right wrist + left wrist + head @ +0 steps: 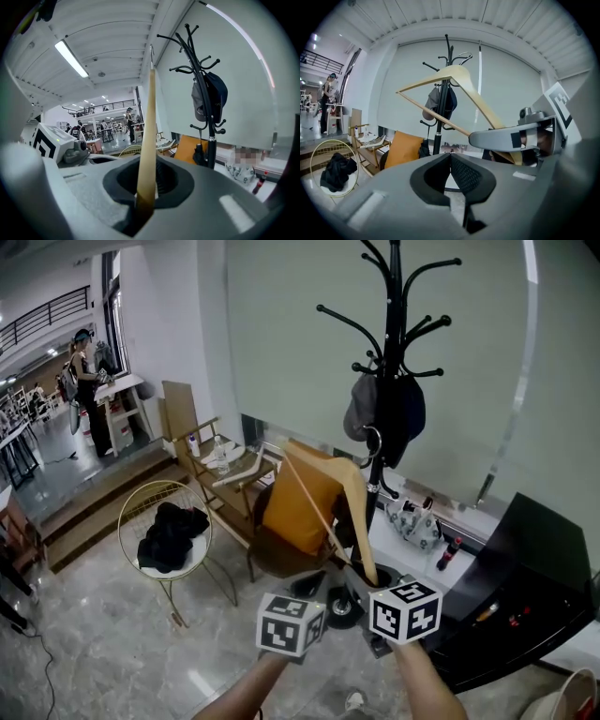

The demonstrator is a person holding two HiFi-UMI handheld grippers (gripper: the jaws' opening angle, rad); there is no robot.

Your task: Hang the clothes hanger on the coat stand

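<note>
The black coat stand (394,296) rises at the centre right, with a grey cap (360,409) and a dark bag hanging on its lower hooks. A wooden clothes hanger (352,493) is raised in front of it, its metal hook (373,442) close to the pole. My right gripper (146,187) is shut on the end of one hanger arm, which runs straight up the right gripper view. My left gripper (450,157) is beside it to the left, jaws shut with nothing between them. From the left gripper view the hanger (459,75) crosses the stand (440,126).
A chair with an orange cushion (298,507) stands at the foot of the stand. To the left are a wooden chair (220,465) and a round gold wire chair (131,512) holding black clothes. A black cabinet (525,577) is at the right. A person (84,381) stands far back left.
</note>
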